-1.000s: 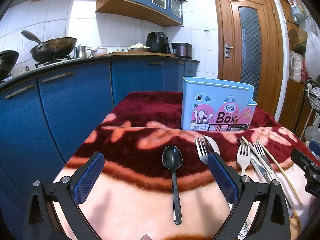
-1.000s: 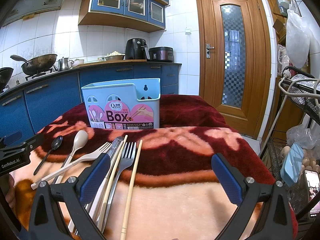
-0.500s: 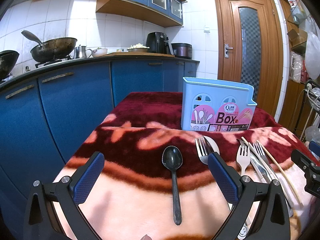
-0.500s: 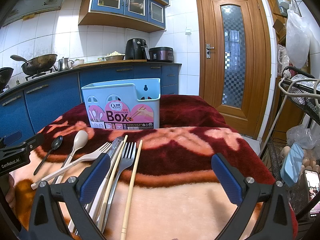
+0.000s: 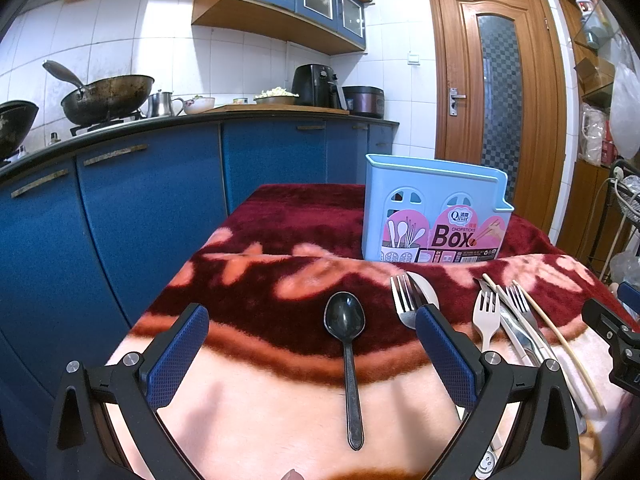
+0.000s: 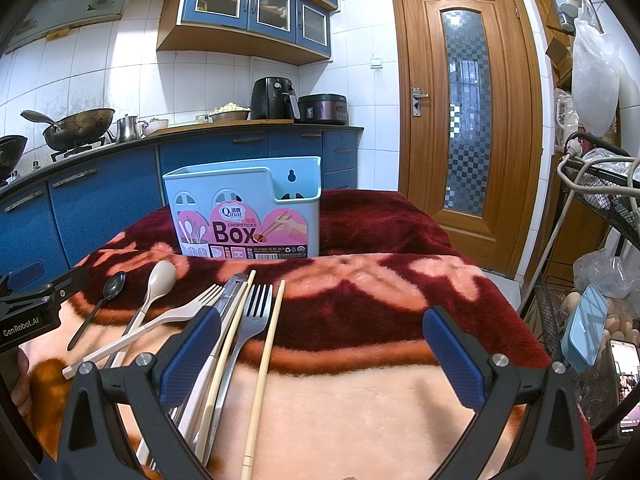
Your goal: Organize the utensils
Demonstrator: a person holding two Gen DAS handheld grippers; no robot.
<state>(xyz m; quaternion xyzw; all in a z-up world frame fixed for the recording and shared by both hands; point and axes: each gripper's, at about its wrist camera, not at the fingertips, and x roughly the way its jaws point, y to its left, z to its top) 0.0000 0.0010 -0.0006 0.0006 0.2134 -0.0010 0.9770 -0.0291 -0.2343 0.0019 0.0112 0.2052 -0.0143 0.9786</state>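
**Both grippers waiting wide open, nothing picked up yet**

The task appears to be sitting at its very start: every utensil is lying on the red and pink blanket, and none is showing above the rim of the blue chopsticks box, which is standing upright at centre frame in both views.

The left gripper is hovering with its jaws spread wide, holding nothing and touching nothing. The black spoon is lying alone between its blue pads, bowl pointing up-frame toward the box. It looks the likeliest first pick; the next move calls for lowering onto the thin handle and closing across it.

The right gripper is likewise gaping, gripping nothing. Its left finger is sitting over the lower-left heap: a beige spoon, beige fork, metal fork and two chopsticks, overlapping and crossing, so separating one will be needing care.
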